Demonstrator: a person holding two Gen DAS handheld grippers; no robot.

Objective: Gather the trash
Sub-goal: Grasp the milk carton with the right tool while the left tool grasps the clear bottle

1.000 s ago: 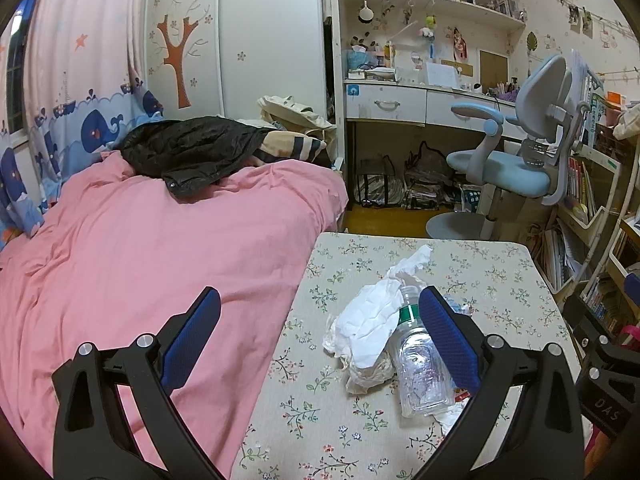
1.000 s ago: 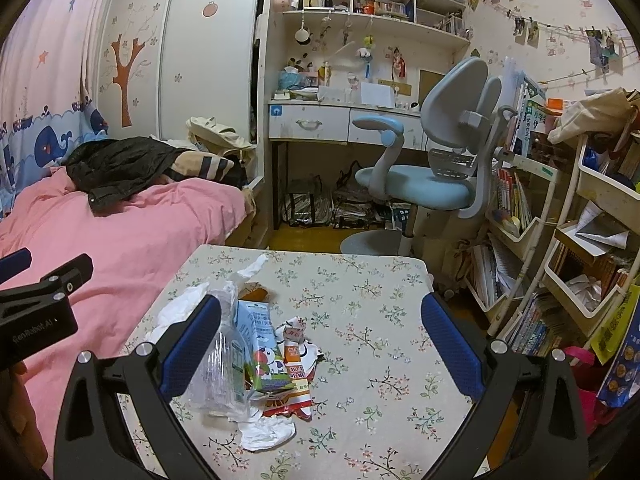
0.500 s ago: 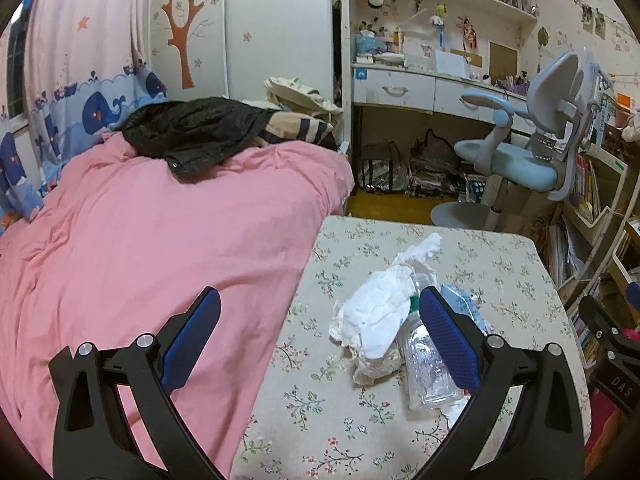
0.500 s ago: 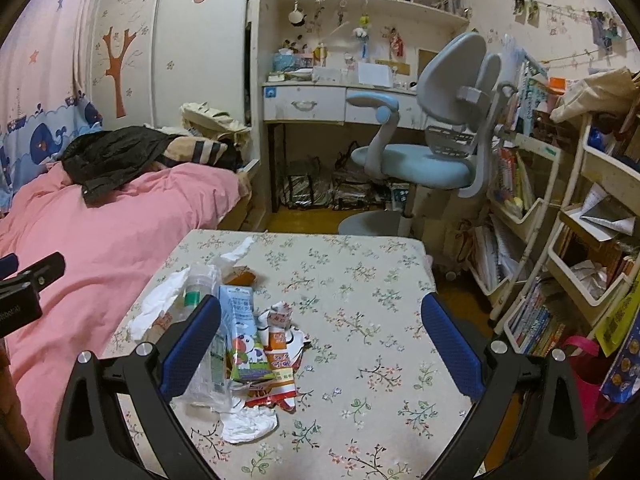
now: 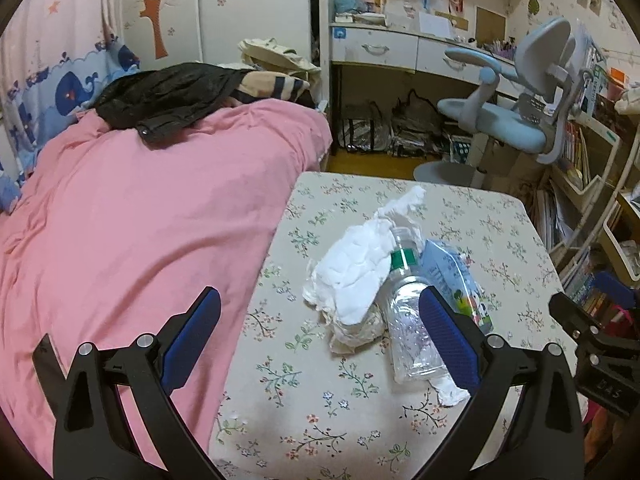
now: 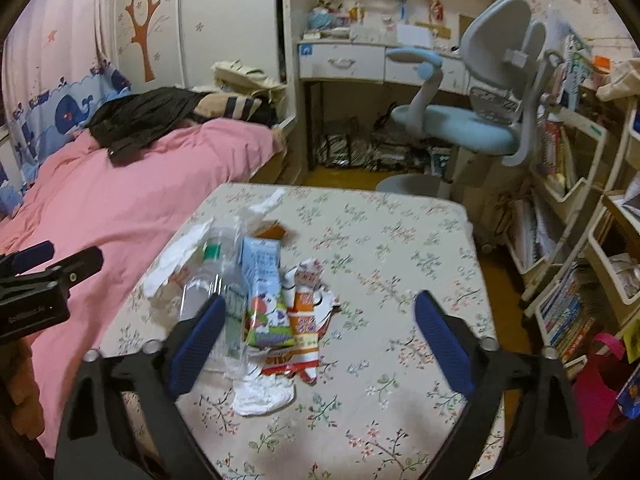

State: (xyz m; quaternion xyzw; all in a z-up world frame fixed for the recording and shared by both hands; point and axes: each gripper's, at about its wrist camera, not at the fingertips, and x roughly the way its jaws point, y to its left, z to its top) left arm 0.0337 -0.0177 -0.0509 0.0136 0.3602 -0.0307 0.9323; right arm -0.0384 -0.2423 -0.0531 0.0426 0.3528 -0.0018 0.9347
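Note:
A pile of trash lies on the floral table [image 5: 344, 420] [image 6: 400, 248]. It holds crumpled white tissue [image 5: 352, 268] [image 6: 172, 264], a clear plastic bottle [image 5: 408, 320] [image 6: 208, 292] with a green band lying flat, a blue milk carton [image 5: 452, 276] [image 6: 264, 288], red-and-white wrappers [image 6: 304, 320] and a white scrap [image 6: 264, 394]. My left gripper [image 5: 320, 328] is open above the table's left edge, the tissue between its fingers. My right gripper [image 6: 316, 332] is open above the table, the carton and wrappers between its fingers. Both are empty.
A pink bed [image 5: 140, 216] with a black jacket [image 5: 168, 96] borders the table's left side. A blue-grey desk chair [image 6: 472, 120] and a white desk [image 6: 360, 60] stand behind. Bookshelves [image 6: 580, 208] line the right.
Both grippers have risen and tilted down, so the table and trash sit lower and fuller in view. Both stay open and empty.

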